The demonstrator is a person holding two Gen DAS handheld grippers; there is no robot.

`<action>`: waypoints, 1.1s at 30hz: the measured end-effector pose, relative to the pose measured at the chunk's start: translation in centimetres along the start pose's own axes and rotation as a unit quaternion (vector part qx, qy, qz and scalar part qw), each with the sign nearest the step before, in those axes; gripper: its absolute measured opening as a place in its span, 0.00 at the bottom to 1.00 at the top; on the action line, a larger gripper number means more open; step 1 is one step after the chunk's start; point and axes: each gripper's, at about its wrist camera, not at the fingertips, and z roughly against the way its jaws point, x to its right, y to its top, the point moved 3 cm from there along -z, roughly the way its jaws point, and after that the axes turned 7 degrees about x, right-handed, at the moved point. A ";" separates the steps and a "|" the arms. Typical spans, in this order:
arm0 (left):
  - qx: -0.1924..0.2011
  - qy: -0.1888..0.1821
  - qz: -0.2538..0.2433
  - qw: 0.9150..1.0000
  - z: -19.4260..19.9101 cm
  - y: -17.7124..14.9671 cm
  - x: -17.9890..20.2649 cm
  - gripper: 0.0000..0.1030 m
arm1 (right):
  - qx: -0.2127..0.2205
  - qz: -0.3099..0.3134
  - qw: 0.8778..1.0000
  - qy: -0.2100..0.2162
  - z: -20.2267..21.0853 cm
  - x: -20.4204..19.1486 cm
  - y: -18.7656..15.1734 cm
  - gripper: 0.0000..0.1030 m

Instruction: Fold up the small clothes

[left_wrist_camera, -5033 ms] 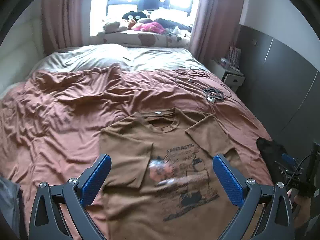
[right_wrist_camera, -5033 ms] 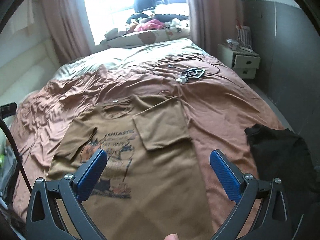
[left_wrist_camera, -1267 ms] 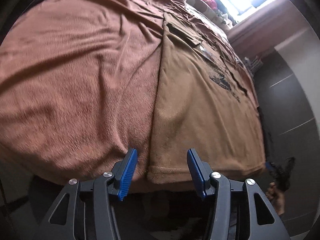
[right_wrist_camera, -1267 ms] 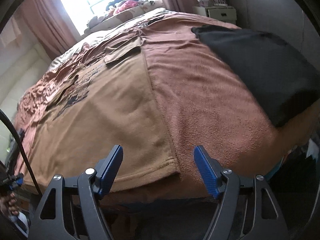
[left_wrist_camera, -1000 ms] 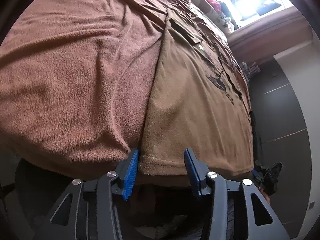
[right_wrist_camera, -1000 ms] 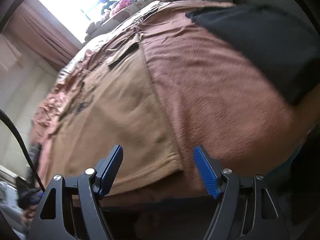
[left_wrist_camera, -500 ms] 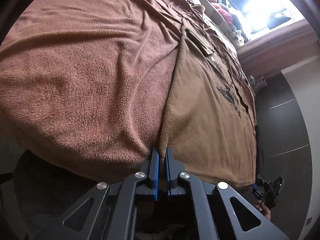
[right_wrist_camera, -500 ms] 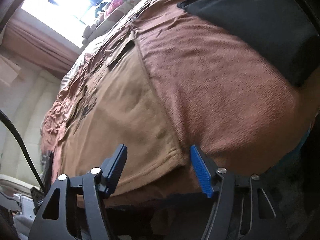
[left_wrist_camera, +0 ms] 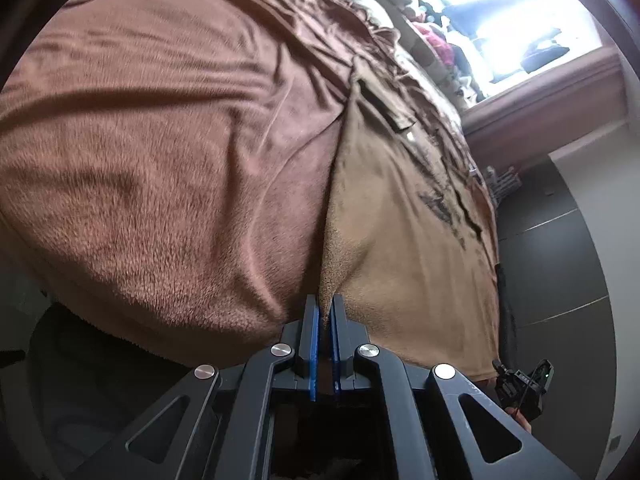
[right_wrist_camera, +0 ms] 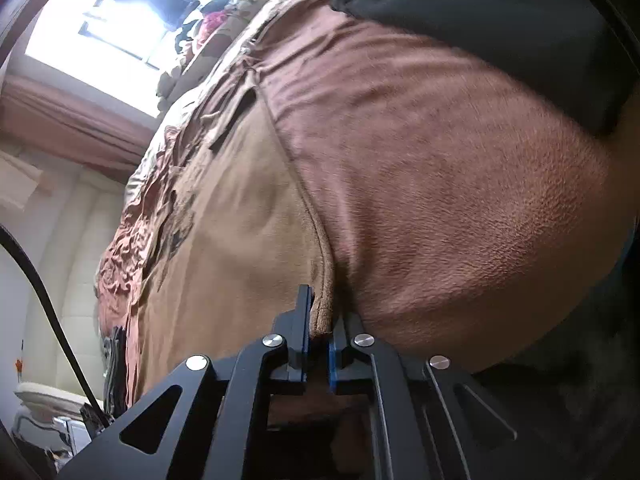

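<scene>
A tan printed T-shirt (left_wrist_camera: 416, 216) lies flat on the bed with both sleeves folded in; it also shows in the right wrist view (right_wrist_camera: 240, 208). My left gripper (left_wrist_camera: 325, 304) is shut on the shirt's bottom left hem corner at the foot edge of the bed. My right gripper (right_wrist_camera: 320, 312) is shut on the bottom right hem corner, with a bunch of cloth pinched between its blue pads. Both grippers sit low, at the mattress edge.
A rust-brown blanket (left_wrist_camera: 160, 152) covers the bed (right_wrist_camera: 460, 184). A black garment (right_wrist_camera: 500, 28) lies on the bed to the right of the shirt. A window with soft toys on the sill (left_wrist_camera: 480, 40) is at the far end. Dark wall panels (left_wrist_camera: 560, 264) stand on the right.
Both grippers came down from above the shirt to its bottom hem. The left closed on its corner half a second ago; the right has just closed on its corner.
</scene>
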 end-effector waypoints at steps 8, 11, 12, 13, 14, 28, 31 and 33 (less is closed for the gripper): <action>0.035 -0.017 -0.002 0.999 3.2 1.6 1.1 0.04 | 0.026 0.039 0.999 0.028 3.5 -3.8 -1.7 0.02; 0.048 -0.023 -0.005 0.999 4.5 2.1 1.2 0.04 | 0.026 0.055 0.997 0.043 4.4 -4.8 -2.5 0.02; 0.052 -0.025 -0.004 0.998 4.9 2.3 1.1 0.04 | 0.026 0.059 0.997 0.047 4.7 -5.2 -2.8 0.02; 0.056 -0.026 -0.003 0.998 5.4 2.5 1.1 0.04 | 0.027 0.062 0.996 0.052 5.2 -5.2 -3.1 0.02; 0.060 -0.027 -0.003 0.998 5.8 2.6 1.0 0.04 | 0.027 0.064 0.996 0.057 5.5 -5.4 -3.3 0.01; 0.094 -0.049 -0.009 0.994 12.5 1.5 0.8 0.04 | 0.033 0.079 0.990 0.112 8.7 -5.2 -5.2 0.01; 0.089 -0.048 -0.013 0.995 13.1 0.1 0.5 0.04 | 0.039 0.081 0.989 0.117 9.6 -4.5 -5.6 0.01; 0.083 -0.045 -0.015 0.995 13.3 -1.1 0.3 0.04 | 0.042 0.081 0.988 0.122 10.2 -4.0 -5.8 0.01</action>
